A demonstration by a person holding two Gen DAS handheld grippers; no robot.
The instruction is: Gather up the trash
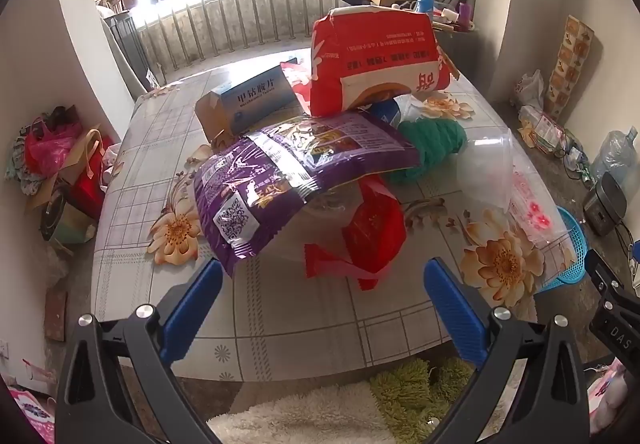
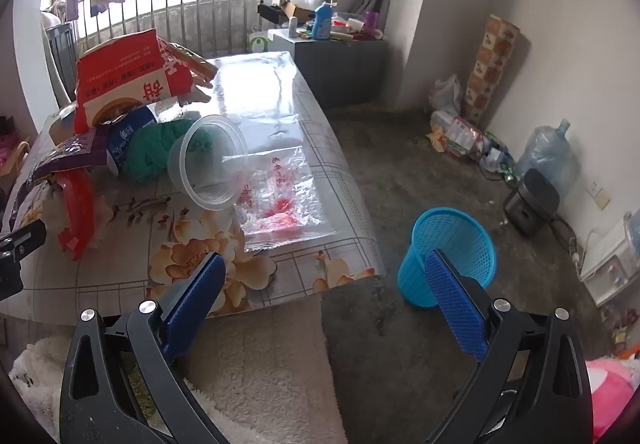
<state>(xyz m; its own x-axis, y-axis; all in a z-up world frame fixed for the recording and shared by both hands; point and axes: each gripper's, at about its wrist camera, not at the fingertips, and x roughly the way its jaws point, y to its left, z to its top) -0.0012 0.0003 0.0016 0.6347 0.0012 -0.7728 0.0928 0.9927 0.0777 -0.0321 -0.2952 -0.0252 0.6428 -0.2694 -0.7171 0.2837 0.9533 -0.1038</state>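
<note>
Floral-cloth table (image 1: pixel 280 308) w/ trash heaped at frame centre, i.e. purple wrapper (image 1: pixel 296 180), red bag (image 1: pixel 376 60), clear cup (image 2: pixel 208 168); blue basket (image 2: pixel 452 252) lower right on floor, prob. the drop point; left gripper (image 1: pixel 320 284) & right gripper (image 2: pixel 324 276) both spread wide, empty, angled down for first pick.

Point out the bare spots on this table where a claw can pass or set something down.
Free: the near strip of the table between its front edge and the purple bag; also the left side, left of the blue box. Crowded: the middle, around the red bag, green yarn and plastic cup.
</note>
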